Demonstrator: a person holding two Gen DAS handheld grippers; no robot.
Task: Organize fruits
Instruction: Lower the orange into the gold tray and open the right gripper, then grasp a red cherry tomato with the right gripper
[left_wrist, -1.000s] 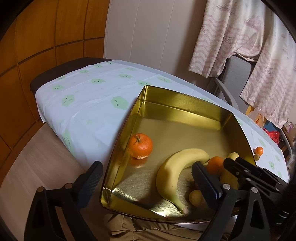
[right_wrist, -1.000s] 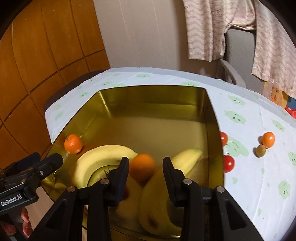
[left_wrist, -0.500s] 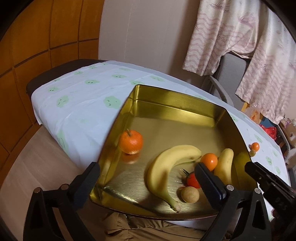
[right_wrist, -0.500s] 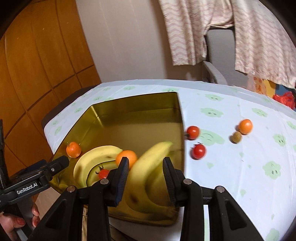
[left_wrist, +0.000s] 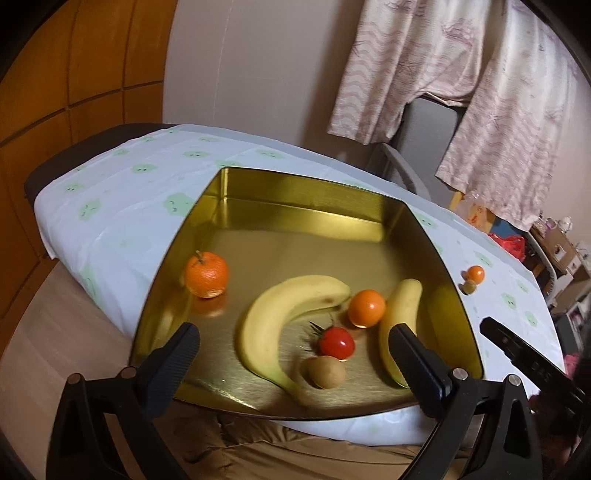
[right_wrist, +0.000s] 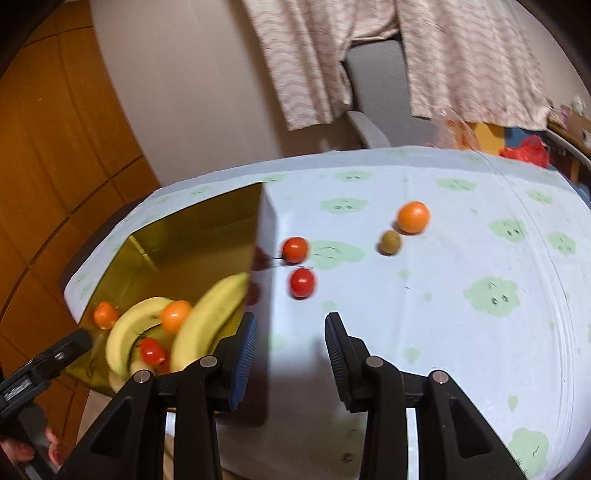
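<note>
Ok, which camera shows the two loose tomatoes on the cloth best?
The right wrist view: both tomatoes lie in plain sight just right of the gold tray. The left wrist view shows neither, the tray wall hiding them.

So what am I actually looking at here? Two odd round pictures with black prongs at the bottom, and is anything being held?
There is no robot: a person holds a hand-held clamp in each hand, and each clamp has a wide-angle camera looking out along its two jaws. The black prongs are those jaws.

The left gripper looks into a gold tin on a table covered with a pale cloth. In the tin lie two bananas, two small oranges, a tomato and a small brown fruit. Its jaws have just been opening and now stand wide, with nothing between them.

The right gripper looks at the cloth beside the tin, where two tomatoes, an orange and another brown fruit lie loose. Its jaws stand narrower apart, also empty.
</note>
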